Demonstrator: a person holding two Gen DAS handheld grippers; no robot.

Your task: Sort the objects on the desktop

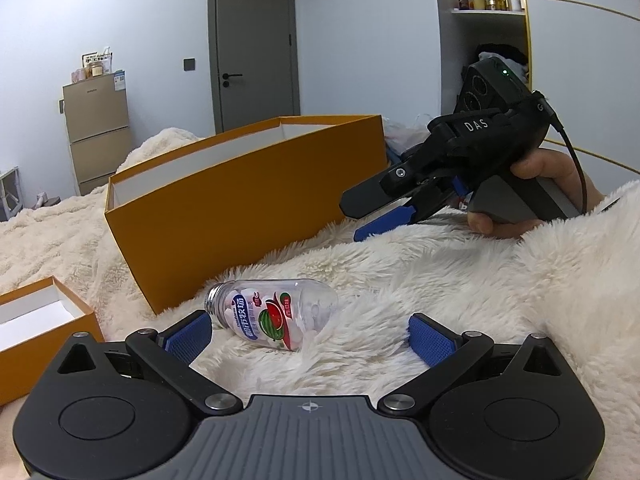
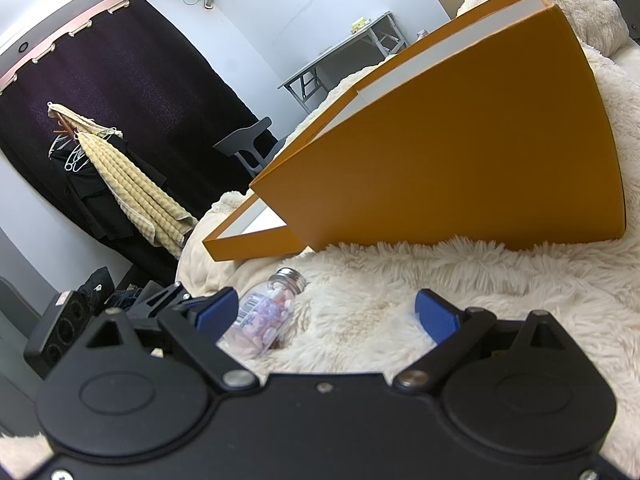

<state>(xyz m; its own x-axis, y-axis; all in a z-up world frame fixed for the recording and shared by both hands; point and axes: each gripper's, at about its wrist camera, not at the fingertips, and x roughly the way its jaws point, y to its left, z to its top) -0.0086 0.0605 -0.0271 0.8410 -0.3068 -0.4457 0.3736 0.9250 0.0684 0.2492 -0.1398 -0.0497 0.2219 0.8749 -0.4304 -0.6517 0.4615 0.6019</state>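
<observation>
— Our left gripper [image 1: 310, 334] stands spread over the fleece blanket [image 1: 440, 280], pinching nothing.
— We see the candy bottle [image 1: 276, 318] lying on its side between its blue pads [image 1: 434, 340], below the big orange box [image 1: 240, 200].
— Our right gripper [image 2: 328, 312] is spread too, empty, with the bottle beside its left pad.

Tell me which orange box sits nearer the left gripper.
The small shallow orange box, beside the left gripper. The large tall orange box stands farther back, beyond the candy bottle.
</observation>
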